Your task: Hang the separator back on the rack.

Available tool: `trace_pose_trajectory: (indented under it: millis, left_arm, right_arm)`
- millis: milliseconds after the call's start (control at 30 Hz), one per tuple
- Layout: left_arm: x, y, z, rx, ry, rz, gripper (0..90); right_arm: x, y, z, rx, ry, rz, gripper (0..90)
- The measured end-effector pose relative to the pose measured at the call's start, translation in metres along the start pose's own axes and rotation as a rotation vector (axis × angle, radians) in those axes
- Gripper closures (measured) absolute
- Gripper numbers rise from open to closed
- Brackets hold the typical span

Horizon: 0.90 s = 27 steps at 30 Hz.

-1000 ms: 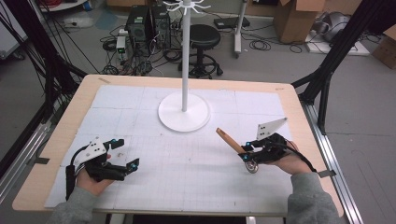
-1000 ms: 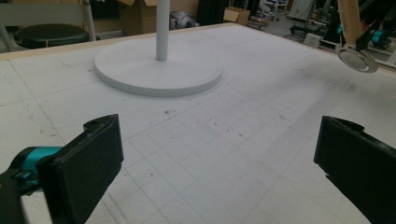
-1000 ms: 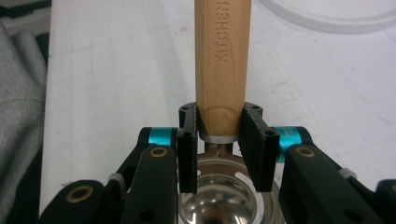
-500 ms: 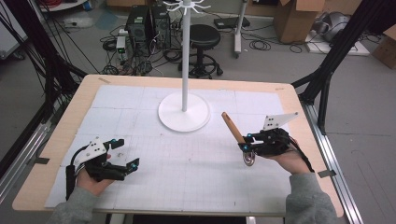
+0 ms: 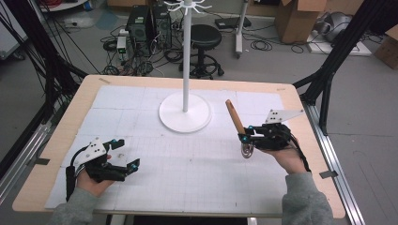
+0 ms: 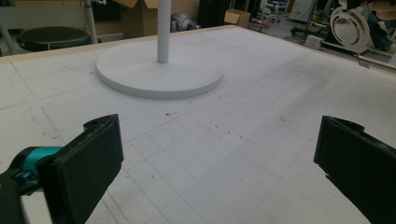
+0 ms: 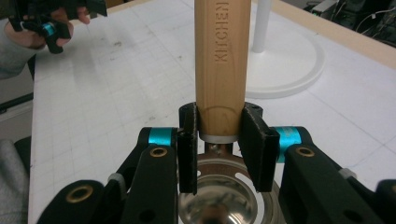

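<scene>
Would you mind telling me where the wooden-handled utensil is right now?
In the high view the wooden-handled utensil is at the table's right side, clamped in the right tongs, just right of the white stand's round base, handle tilted up.

On the desk (image 5: 61,140), the stand (image 5: 185,111) sits at upper centre of the frame. The right tool (image 5: 245,138) is at centre right, just below and right of the stand's base, clamped on a utensil (image 5: 234,117). The left tool (image 5: 126,157) rests at lower left, well apart.
</scene>
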<state>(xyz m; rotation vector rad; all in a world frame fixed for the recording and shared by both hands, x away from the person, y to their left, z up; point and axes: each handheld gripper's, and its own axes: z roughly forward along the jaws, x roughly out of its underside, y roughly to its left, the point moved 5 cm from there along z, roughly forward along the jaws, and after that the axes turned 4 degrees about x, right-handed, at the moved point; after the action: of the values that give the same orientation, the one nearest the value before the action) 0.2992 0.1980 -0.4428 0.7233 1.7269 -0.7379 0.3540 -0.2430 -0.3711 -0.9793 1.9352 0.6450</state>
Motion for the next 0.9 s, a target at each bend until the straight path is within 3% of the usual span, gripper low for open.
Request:
trace_pose_trajectory:
  millis: [133, 233, 900]
  left_arm:
    - [0.0, 0.0, 0.0, -0.002, 0.0, 0.003, 1.9]
    - [-0.001, -0.001, 0.0, -0.005, -0.006, 0.0, 1.9]
    - [-0.001, -0.001, -0.001, -0.014, -0.005, 0.008, 1.9]
  right_arm:
    - [-0.005, 0.004, 0.003, -0.026, -0.018, 0.008, 69.6]
    - [-0.01, 0.007, 0.005, -0.018, -0.029, 0.006, 69.6]
    - [-0.033, 0.003, 0.004, 0.086, -0.117, 0.034, 69.6]
